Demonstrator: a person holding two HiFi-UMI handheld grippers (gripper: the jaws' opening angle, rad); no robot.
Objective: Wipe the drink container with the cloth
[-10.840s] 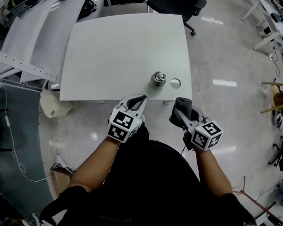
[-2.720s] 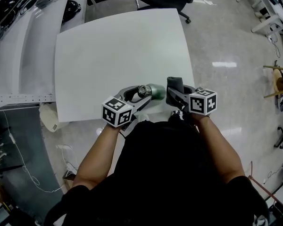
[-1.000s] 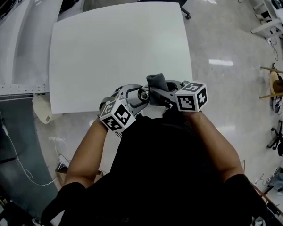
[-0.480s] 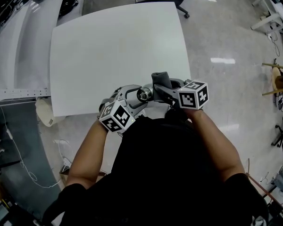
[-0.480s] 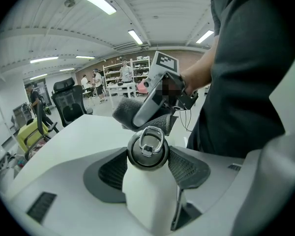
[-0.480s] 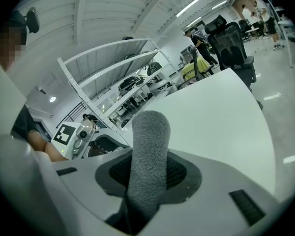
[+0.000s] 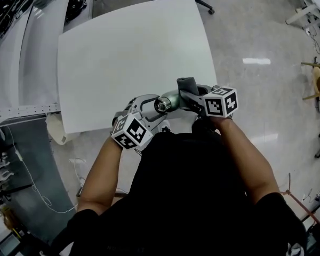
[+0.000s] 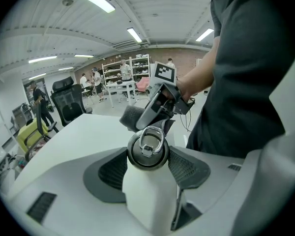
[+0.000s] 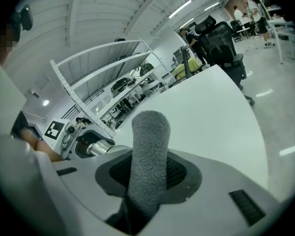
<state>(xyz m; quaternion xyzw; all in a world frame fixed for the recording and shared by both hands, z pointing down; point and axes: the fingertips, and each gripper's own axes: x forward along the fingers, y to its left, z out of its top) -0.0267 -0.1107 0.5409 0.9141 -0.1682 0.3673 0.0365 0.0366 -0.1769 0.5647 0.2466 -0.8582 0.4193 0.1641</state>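
While the white square table fills the upper part of the head view, the two grippers meet above its near edge. The left gripper holds the pale green drink container with a round steel lid, tilted over in the air (the lid points towards the person). The right gripper carries the dark grey fuzzy cloth, which lies against the far side of the container's body.

In the left gripper view, the jaws are clamped on the container just under the lid, and a small metal ring lies on the lid. The cloth shows right behind it.

In the right gripper view, the jaws pinch the rolled cloth, which stands up between them. The container's steel end appears at the left, low.
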